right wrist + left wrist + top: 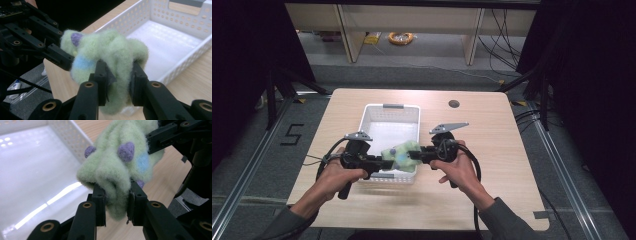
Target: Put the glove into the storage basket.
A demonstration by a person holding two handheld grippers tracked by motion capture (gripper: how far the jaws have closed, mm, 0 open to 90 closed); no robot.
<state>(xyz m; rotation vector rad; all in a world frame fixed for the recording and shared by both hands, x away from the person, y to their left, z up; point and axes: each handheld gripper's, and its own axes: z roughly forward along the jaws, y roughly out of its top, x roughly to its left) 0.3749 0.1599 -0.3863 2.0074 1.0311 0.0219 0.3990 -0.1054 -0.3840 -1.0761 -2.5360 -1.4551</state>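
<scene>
On a light wooden table (492, 150) ringed by grey floor and dark curtains, a white perforated basket (377, 111) sits. Above its near rim, left gripper (384, 163) and right gripper (416, 155) both clamp a fuzzy green sock (402, 152).

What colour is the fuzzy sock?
Pale green fuzzy sock with purple bumps and a blue patch; left gripper view shows it best.
</scene>
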